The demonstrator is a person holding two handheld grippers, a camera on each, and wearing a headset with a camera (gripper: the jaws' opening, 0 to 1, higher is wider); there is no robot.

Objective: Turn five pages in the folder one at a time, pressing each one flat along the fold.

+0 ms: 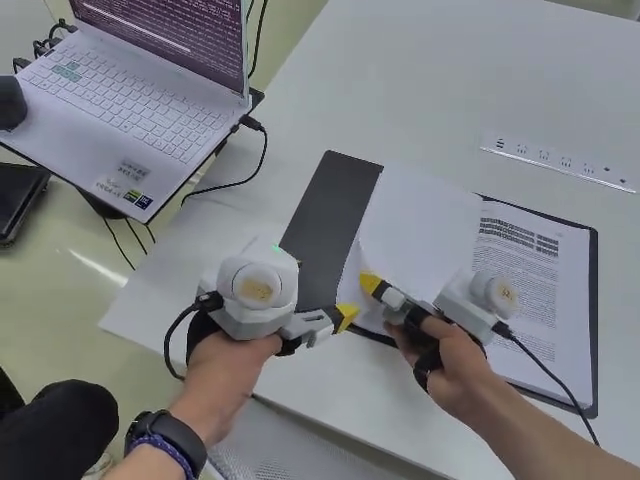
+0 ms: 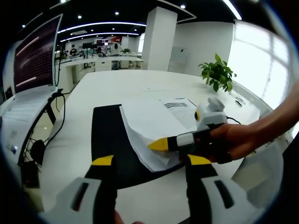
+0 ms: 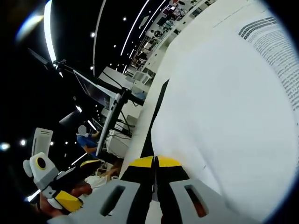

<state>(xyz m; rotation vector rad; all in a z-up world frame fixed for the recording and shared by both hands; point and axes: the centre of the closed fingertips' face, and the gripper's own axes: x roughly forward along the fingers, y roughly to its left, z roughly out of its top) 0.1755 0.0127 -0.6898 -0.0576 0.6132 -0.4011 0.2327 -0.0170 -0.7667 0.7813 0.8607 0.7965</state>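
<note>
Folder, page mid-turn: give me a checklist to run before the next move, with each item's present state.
1. Right gripper shut on the lifted page at its edge: ok.
2. Only one page pinched: cannot tell.
3. Left gripper open, holding nothing, ready to press: ok.
4. Lifted page flat along the fold: not ok, it arches above the black cover.
5. Black cover lying flat on the table: ok.

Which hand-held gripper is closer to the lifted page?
Right. The right hand-held gripper pinches the page at its near edge; the left hand-held gripper hangs open beside it, at the black cover's near edge.
</note>
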